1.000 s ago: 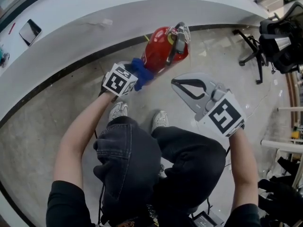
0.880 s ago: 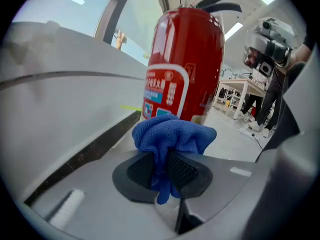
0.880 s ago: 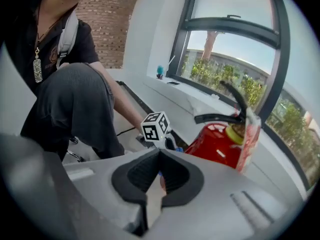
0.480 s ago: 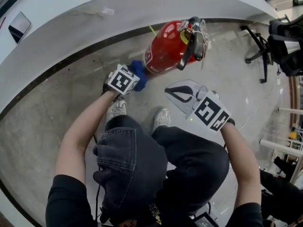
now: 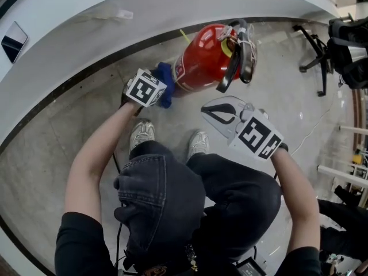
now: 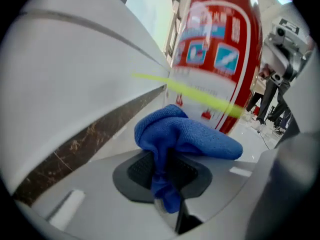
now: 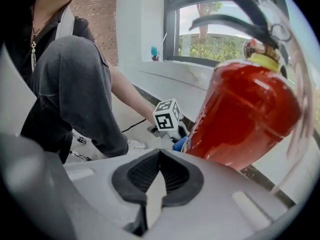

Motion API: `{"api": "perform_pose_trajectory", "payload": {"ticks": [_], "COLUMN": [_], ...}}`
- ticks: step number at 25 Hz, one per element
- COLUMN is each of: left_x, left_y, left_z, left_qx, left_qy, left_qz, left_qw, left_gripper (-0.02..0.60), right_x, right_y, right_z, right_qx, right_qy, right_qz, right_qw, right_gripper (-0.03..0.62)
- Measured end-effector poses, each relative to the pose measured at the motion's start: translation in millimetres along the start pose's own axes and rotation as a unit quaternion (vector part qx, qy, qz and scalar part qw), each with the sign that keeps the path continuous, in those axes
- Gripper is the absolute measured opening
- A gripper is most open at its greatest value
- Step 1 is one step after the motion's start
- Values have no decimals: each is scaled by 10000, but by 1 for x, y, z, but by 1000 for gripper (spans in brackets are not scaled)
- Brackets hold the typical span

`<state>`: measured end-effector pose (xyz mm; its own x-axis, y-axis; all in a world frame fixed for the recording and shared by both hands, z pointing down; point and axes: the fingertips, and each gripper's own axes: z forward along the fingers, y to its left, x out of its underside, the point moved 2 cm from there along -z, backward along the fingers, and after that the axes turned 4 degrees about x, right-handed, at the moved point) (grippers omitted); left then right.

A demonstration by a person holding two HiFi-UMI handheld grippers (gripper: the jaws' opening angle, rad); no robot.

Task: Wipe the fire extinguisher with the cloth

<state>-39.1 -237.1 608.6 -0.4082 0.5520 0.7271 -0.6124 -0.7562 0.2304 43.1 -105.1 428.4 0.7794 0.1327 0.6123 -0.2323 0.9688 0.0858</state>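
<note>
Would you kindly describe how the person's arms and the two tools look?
The left tool and the right tool both have pale grey plastic bodies with dark ribbed pads. Each carries a white cube printed with black square markers. The person wears a black short-sleeved top, forearms bare.

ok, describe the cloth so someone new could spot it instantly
Find the curved white ledge; on the floor below it is a red fire extinguisher. Beside its body is the cloth, pinched in the left gripper: the only blue, bunched fabric in sight.
</note>
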Motion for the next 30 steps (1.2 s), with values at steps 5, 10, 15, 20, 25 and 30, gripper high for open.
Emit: {"api": "perform_pose_trajectory", "payload": {"ticks": [5, 10, 15, 20, 25, 30], "left_x": [-73, -139, -181, -210, -243, -267], "left_y": [-9, -21, -33, -43, -56, -74], "left_z": [-50, -102, -137, -160, -173, -164], "left_qx": [108, -18, -85, -101, -74, 46], "left_qy": [-742, -1390, -1734, -1896, -1967, -1762], "left_qz": [375, 753, 974, 1186, 1512, 2007], "left_qw": [9965, 9874, 9800, 9746, 9687, 9637], "left_gripper": [54, 54, 54, 54, 54, 52], "right_x": [-29, -68, -94, -132, -160, -167], "right_y": [-7, -1, 1, -10, -33, -42], "right_z": [-35, -75, -112, -157, -161, -122], "right_qx": [381, 842, 1394, 2127, 2325, 2097], "right_qy": [-250, -649, -1012, -1636, -1711, -1419], "right_qz": [-206, -459, -500, -53, -201, -683], "right_qw": [9987, 9933, 9838, 9633, 9572, 9650], "right_gripper": [3, 3, 3, 5, 107, 115]}}
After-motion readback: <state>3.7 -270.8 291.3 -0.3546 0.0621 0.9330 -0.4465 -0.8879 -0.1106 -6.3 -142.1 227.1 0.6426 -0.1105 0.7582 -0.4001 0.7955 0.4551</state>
